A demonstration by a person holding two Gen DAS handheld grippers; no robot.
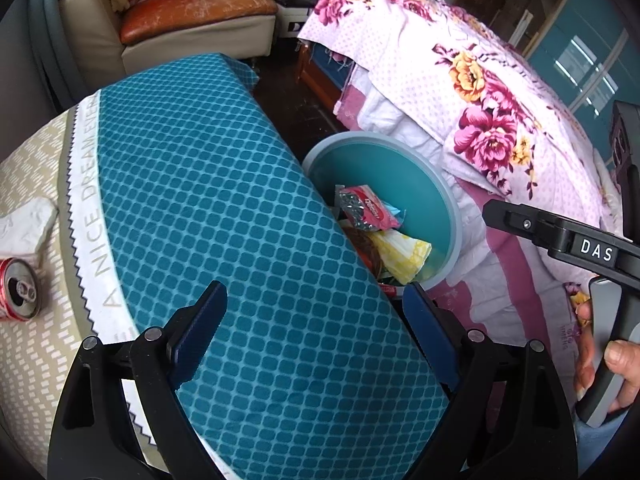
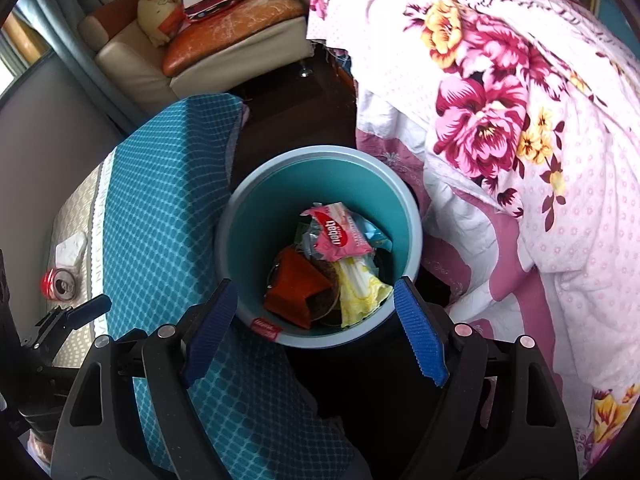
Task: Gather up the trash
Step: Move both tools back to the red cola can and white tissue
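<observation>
Right gripper [image 2: 316,328] sits above the teal bin [image 2: 256,216], centre of the right wrist frame; jaws wide apart, nothing between the pads, bin mouth visible through the gap. Bin contents: pink wrapper [image 2: 336,232] on top, yellow wrapper [image 2: 360,292] lower right, red-orange piece [image 2: 296,288] lower left, some clear plastic between them. Left gripper [image 1: 316,332] also has its jaws spread wide and empty, hanging over the teal checked cloth [image 1: 224,200] draped on the tabletop, lower centre of the left wrist frame. Left on the tabletop, far left edge of that frame: a red can [image 1: 18,290] lying on its side, opened end toward the camera, and a crumpled white tissue [image 1: 24,224] just above it, close but whether touching I can't tell. Bin stands on the dark floor between the tabletop and a bed with a pink floral cover [image 1: 480,100]. A hand [image 1: 604,376] on the right gripper's handle shows at the left wrist frame's right edge.
</observation>
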